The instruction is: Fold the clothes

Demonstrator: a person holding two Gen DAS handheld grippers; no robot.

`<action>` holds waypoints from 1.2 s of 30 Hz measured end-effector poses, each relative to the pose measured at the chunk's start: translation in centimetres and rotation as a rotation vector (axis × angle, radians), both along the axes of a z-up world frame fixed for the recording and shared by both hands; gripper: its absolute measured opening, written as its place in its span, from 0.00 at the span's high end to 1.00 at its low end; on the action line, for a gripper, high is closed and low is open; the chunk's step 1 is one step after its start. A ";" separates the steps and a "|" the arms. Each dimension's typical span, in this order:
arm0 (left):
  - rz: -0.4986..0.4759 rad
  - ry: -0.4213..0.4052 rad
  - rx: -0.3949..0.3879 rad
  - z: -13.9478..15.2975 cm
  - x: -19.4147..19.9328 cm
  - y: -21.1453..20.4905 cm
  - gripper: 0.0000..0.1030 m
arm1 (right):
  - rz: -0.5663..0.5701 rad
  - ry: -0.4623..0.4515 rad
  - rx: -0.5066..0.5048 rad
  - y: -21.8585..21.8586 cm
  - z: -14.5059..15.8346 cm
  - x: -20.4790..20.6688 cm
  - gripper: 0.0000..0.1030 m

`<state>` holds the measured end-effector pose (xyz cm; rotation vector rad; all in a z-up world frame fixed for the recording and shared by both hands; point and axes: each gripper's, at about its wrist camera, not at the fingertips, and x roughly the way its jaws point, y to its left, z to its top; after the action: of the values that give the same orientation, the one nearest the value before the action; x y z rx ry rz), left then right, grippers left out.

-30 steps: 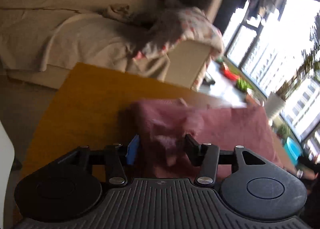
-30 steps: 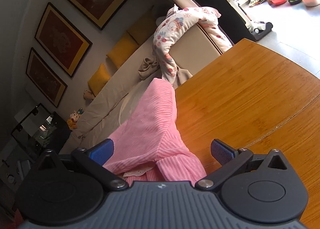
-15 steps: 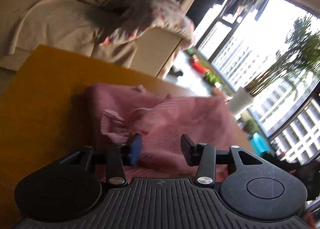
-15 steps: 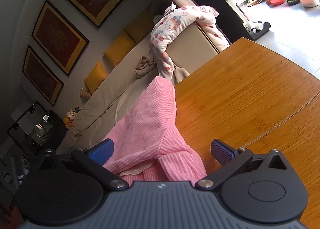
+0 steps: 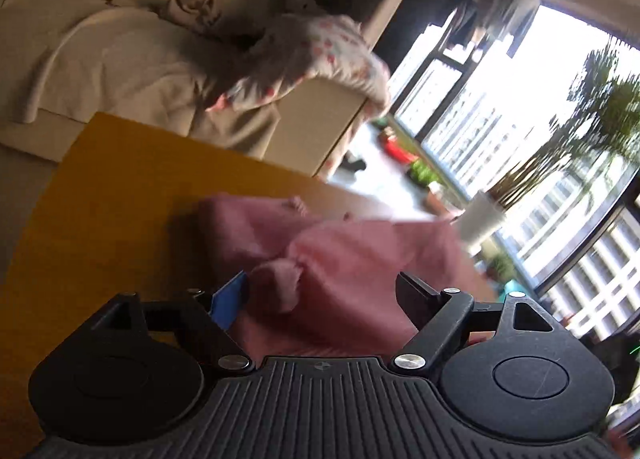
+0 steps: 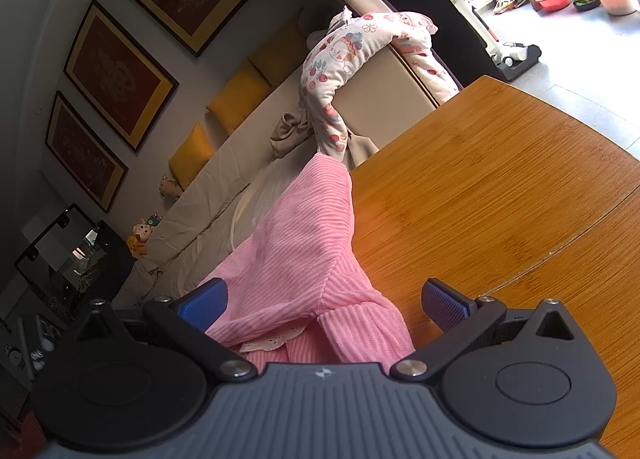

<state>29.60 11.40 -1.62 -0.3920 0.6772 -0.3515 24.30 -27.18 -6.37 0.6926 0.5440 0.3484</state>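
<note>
The left gripper's (image 5: 322,293) fingers (image 5: 228,303) are opening and stand about half apart. A rumpled cuff of the pink knit garment (image 5: 360,255) sits between them, close to the blue pad at the lower left, and neither pad presses on it. The right gripper's (image 6: 324,301) fingers (image 6: 444,305) are spread wide, with the pink knit garment (image 6: 304,243) lying between them, nearer the left pad and touching neither for certain.

In the right wrist view the garment's long axis runs from the bottom centre up toward the middle of the frame, its far end reaching the edge of the wooden tabletop (image 6: 500,187). In the left wrist view, which is blurred, it spreads across the tabletop (image 5: 120,199) from the centre to the right, directly ahead of the fingers and passing under them.
</note>
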 end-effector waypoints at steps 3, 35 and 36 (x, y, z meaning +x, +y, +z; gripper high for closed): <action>-0.026 -0.010 0.092 1.6 1.5 -2.0 0.86 | 0.000 0.000 0.001 0.0 0.0 0.0 0.00; -0.264 -0.204 0.259 0.1 2.6 -4.5 0.25 | -0.001 -0.002 0.003 0.0 0.0 0.0 0.00; -0.252 -0.188 0.222 -0.2 3.3 -4.4 0.22 | 0.000 -0.002 0.003 0.0 0.0 0.0 0.00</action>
<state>32.90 6.97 -1.84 -0.0599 0.5748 -0.5391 24.34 -27.15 -6.38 0.6952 0.5414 0.3496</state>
